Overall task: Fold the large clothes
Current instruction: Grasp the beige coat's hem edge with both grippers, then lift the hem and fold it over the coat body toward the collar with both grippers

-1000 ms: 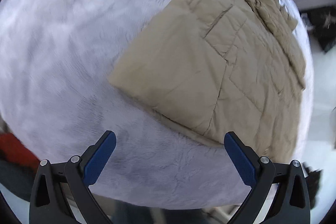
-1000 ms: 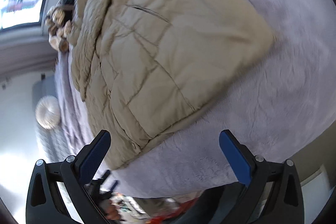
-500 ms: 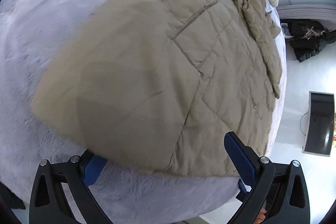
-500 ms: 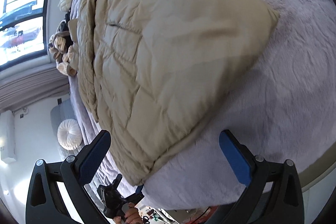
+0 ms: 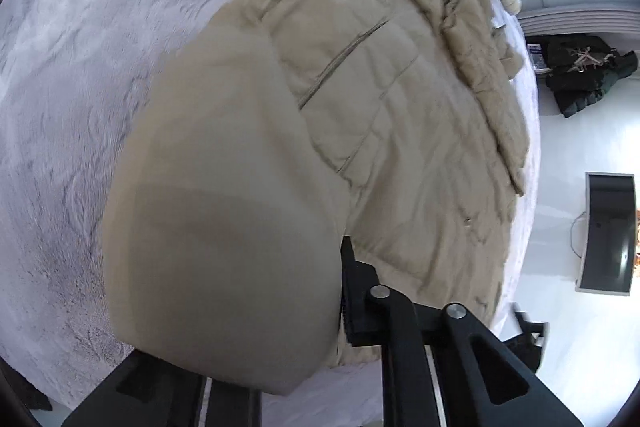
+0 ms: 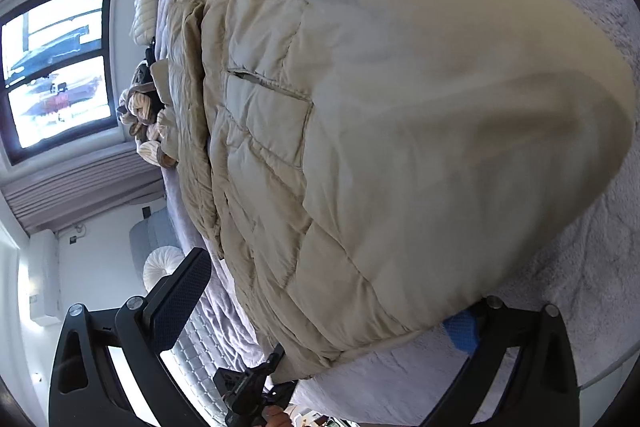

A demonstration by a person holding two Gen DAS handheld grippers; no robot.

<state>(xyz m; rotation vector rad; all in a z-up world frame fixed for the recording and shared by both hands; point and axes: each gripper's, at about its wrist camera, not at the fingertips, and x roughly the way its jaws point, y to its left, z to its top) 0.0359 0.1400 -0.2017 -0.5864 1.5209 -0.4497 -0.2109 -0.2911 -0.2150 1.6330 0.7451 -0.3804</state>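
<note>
The left gripper (image 5: 256, 327) is clamped on fabric; the right gripper (image 6: 324, 311) has its 2 fingers spread wide.

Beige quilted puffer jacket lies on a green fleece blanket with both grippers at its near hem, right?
Not green: the fleece blanket is pale lilac-grey, as the left wrist view shows. The beige quilted puffer jacket does lie on it, with both grippers at its near hem.
</note>
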